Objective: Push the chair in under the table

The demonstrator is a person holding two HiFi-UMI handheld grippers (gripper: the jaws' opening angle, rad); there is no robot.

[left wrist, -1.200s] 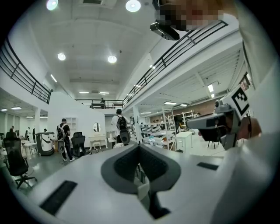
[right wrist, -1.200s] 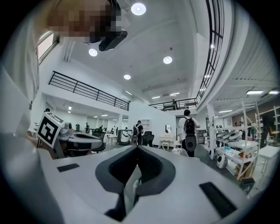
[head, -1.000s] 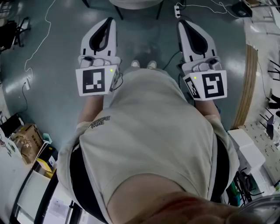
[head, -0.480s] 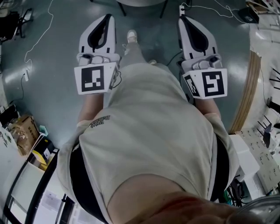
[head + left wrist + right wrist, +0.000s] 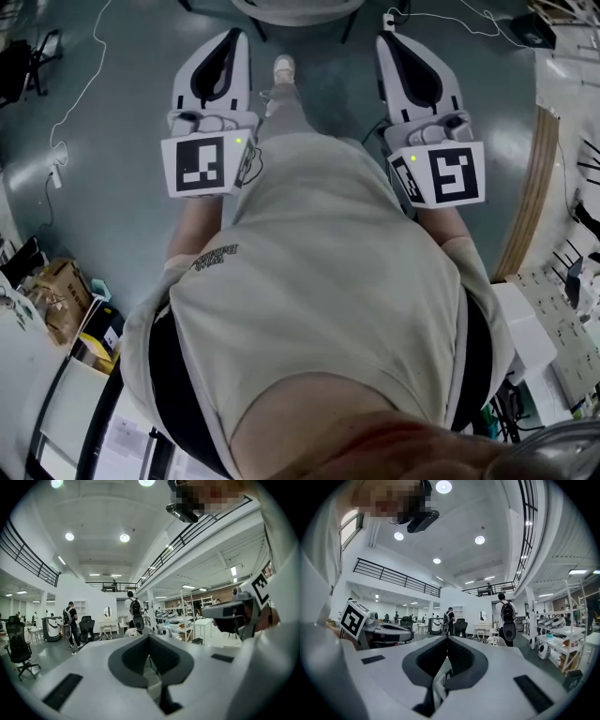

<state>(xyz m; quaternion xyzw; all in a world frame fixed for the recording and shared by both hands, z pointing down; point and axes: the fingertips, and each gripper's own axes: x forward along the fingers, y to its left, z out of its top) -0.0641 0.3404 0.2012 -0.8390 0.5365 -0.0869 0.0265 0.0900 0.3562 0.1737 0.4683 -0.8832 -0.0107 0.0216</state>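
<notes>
As grey floor point(image 5: 112, 187) spreads below, left gripper point(image 5: 232, 39), right gripper point(image 5: 387, 42) closed.

no legible text, small dark print on shirt sleeve point(image 5: 214, 258) too blurred to read

Shells white, insets black: left hand-held gripper point(image 5: 232, 42), right hand-held gripper point(image 5: 387, 44). Marker cubes point(image 5: 200, 165): black squares on white. Floor point(image 5: 122, 122) dull grey-teal. Shirt point(image 5: 328, 281) beige. Shoe point(image 5: 283, 67) white.
</notes>
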